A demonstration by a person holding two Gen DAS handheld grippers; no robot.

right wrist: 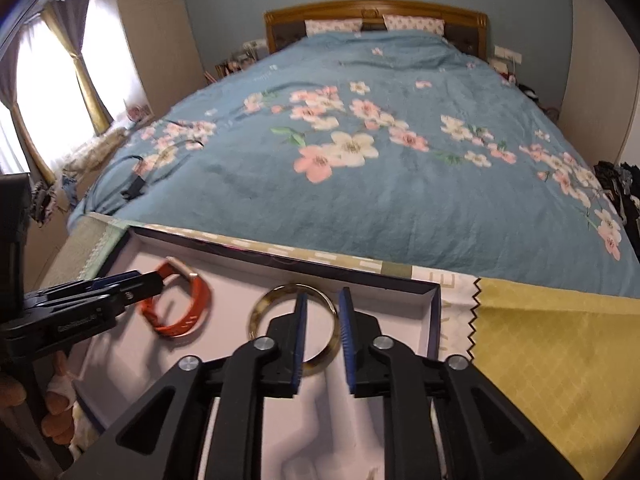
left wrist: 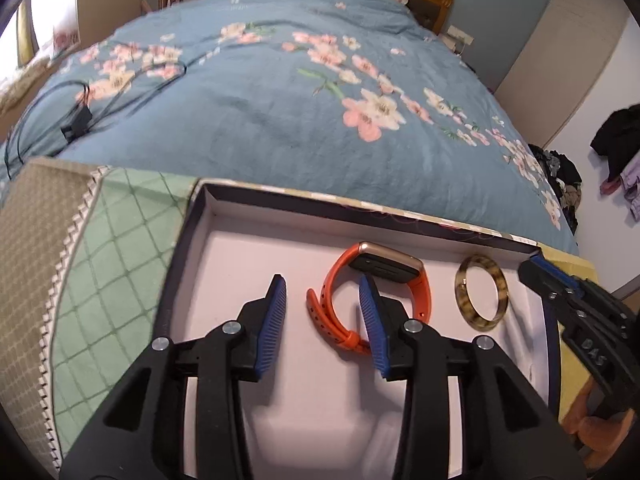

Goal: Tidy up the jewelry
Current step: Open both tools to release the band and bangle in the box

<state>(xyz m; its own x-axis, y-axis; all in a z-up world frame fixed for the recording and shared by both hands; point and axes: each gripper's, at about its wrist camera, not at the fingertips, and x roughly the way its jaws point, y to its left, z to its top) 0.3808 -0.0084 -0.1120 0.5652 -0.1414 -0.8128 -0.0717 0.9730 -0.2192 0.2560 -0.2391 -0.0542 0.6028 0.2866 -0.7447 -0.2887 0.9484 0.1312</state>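
Observation:
A dark box with a pale lining (left wrist: 224,264) (right wrist: 404,312) lies open on a patchwork cloth at the foot of the bed. In it lie an orange-strapped watch with a gold case (left wrist: 422,294) (right wrist: 200,294) and a tortoiseshell bangle (left wrist: 502,284) (right wrist: 260,310). My left gripper (left wrist: 322,294) (right wrist: 132,280) is open and empty over the box, its right finger inside the watch strap loop. My right gripper (right wrist: 323,300) (left wrist: 536,264) is open and empty just above the bangle.
Beyond the box lies a bed with a blue floral quilt (left wrist: 280,112) (right wrist: 400,160). A black cable and plug (left wrist: 76,124) (right wrist: 134,190) lie on it at left. A yellow cloth patch (right wrist: 552,360) lies right of the box, a green one (left wrist: 116,264) left.

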